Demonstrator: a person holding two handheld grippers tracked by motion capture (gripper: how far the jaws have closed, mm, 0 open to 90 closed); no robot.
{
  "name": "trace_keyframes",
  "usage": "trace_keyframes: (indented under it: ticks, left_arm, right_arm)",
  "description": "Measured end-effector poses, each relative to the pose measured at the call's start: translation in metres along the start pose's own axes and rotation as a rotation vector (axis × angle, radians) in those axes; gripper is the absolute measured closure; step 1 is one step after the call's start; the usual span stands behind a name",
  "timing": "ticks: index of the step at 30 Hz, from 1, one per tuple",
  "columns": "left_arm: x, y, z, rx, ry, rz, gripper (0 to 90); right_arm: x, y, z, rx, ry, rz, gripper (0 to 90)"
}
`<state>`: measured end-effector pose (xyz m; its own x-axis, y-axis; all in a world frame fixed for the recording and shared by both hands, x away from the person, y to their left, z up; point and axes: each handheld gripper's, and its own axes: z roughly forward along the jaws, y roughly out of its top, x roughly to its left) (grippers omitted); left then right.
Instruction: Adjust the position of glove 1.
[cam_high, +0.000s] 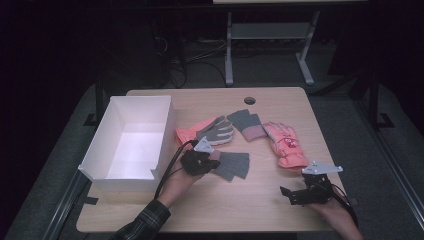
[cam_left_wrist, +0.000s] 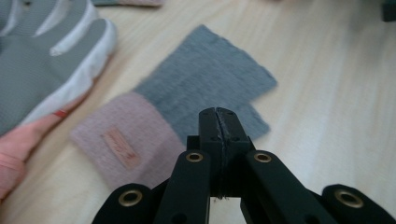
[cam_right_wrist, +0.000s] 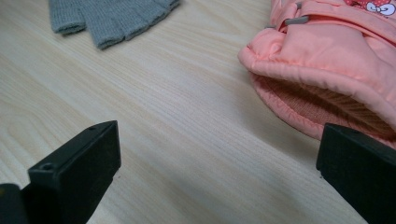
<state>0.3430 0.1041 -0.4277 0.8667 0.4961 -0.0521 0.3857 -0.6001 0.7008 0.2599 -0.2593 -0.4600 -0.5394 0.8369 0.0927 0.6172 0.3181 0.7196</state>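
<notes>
- Four gloves lie on the pale wood-grain counter (cam_high: 260, 210), to the right of an open white rectangular box (cam_high: 131, 145).
- Left claw (cam_left_wrist: 218, 114): jaws pressed fully together with nothing visible between the tips. In the high view it sits at the cuff end of the near grey knitted fingerless glove with a dusty-pink cuff (cam_left_wrist: 187, 100); whether a fold of the cuff is caught lower down, I cannot tell.
- That glove lies flat near the counter's middle, just right of the box. Its pink cuff carries a small tan sewn-on label (cam_left_wrist: 120, 148); the writing on it is too blurred to read.
- Beside it lies a salmon-pink padded glove with a grey and white palm (cam_left_wrist: 42, 65), palm up.
- Right claw (cam_right_wrist: 219, 163): jaws spread wide, holding nothing, hovering low by the cuff opening of a second salmon-pink padded ski glove (cam_right_wrist: 327, 60), which bears a small bow-patterned badge; no text is readable.
- A second grey knitted glove (cam_high: 245, 122) lies farther back.
</notes>
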Motion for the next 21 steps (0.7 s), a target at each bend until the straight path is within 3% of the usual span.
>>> trace_keyframes:
  ticks: [7,12,14,21]
  left_arm:
    - [0.012,0.002,0.005,0.005,0.03,-0.026,89.6]
    - [0.014,-0.001,0.016,0.05,0.048,-0.025,89.6]
    - [0.016,-0.005,0.022,0.087,0.049,-0.023,89.6]
    - [0.009,-0.005,0.023,0.096,0.011,-0.024,89.6]
  right_arm:
    - [-0.001,0.0,0.001,0.011,0.003,-0.005,0.0]
    - [-0.002,-0.001,0.002,0.016,-0.004,-0.004,0.0]
    - [-0.002,-0.001,0.002,0.014,-0.006,-0.003,0.0]
    - [-0.002,-0.001,0.0,0.014,-0.008,-0.004,0.0]
